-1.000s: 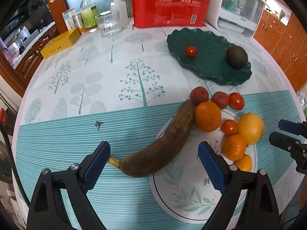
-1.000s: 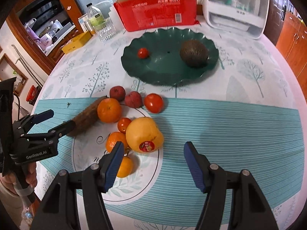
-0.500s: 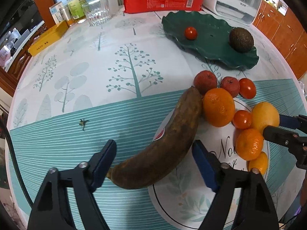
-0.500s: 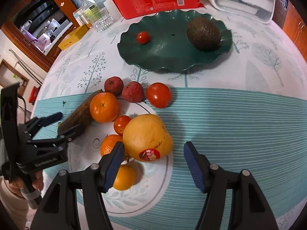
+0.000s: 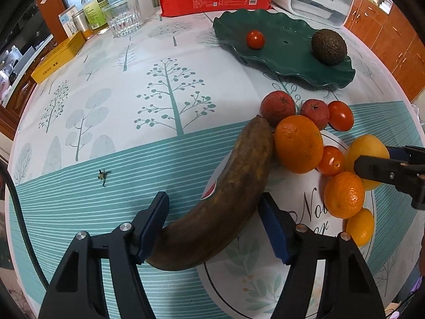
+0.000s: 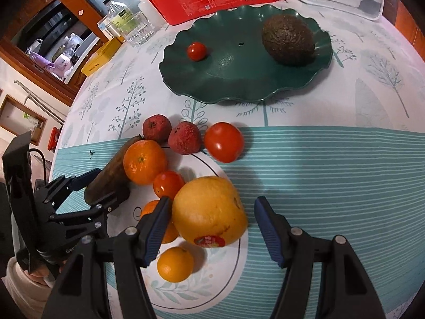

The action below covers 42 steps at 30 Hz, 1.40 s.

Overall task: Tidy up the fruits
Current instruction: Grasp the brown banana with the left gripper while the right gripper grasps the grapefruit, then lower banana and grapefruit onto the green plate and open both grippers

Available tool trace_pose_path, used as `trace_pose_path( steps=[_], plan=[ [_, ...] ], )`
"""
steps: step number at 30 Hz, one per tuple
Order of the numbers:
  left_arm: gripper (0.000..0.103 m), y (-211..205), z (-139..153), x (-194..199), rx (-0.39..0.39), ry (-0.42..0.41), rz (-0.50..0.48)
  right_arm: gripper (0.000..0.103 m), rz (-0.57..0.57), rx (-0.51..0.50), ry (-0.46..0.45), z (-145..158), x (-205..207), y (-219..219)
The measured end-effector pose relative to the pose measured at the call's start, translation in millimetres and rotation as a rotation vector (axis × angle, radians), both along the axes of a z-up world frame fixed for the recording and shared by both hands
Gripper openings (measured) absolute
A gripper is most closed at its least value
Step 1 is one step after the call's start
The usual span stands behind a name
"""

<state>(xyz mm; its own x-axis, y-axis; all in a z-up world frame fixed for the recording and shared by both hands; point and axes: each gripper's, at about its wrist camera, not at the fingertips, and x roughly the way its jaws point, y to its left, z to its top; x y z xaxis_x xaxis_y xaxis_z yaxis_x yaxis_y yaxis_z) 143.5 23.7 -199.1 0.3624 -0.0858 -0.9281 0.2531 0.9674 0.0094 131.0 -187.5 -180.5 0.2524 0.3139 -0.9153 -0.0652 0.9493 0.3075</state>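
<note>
Banana [image 5: 233,194] lies half on the white plate [image 5: 305,265], half on the counter [image 5: 119,111], tip touching the big orange [image 5: 298,143]. My left gripper [image 5: 213,224] is wide open w/ fingers either side of the stem end — nothing held yet. I'd close slowly, low on the thick part; skin's brown so prob. soft, squeeze lightly, then lift straight up so the orange doesn't roll. Right gripper [image 6: 209,230] is also open, straddling the yellow grapefruit [image 6: 209,212] w/o gripping. Right view shows the grapefruit's sticker and a gap at the right finger — left view can't show that. Left view alone shows the banana's full curve. Green dish [image 6: 239,79] already has an avocado [image 6: 288,40] and a small tomato [image 6: 196,51].
</note>
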Motion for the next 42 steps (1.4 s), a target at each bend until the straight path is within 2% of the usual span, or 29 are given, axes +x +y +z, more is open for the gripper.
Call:
trace_pose_path(
  steps=[2,4,6,12,15,20,28,37,42],
  plan=[
    [0.064,-1.5,1.0,-0.5,0.005,-0.006,-0.007,0.065,0.005,-0.003,0.012,-2.4,2.2,0.5],
    [0.048,-4.3,2.6,-2.7,0.016,-0.023,-0.016,0.054,0.02,0.009,0.014,-3.8,1.6,2.9],
    [0.039,-5.9,4.7,-3.2,0.028,-0.033,-0.008,0.053,0.031,-0.021,-0.003,-2.0,-0.7,7.0],
    [0.033,0.4,8.6,-4.4,0.004,-0.032,0.028,0.052,0.041,-0.042,-0.033,4.6,-8.8,7.7],
    [0.033,5.8,9.8,-7.5,-0.034,-0.017,0.049,0.052,0.05,-0.058,-0.066,13.9,-12.9,6.7],
    [0.033,6.0,24.1,-16.1,-0.054,-0.05,0.061,0.052,0.063,-0.071,-0.137,39.4,-16.3,7.3],
    [0.033,-7.4,79.8,-15.9,-0.109,-0.14,0.025,0.052,0.087,-0.095,-0.24,80.3,-15.1,9.7],
    [0.033,-39.1,139.2,21.9,-0.125,-0.233,-0.034,0.052,0.068,-0.148,-0.355,125.2,17.5,0.5],
    [0.033,-60.2,155.7,52.9,-0.123,-0.262,-0.056,0.052,0.038,-0.192,-0.41,146.4,56.5,-12.1]
  ],
)
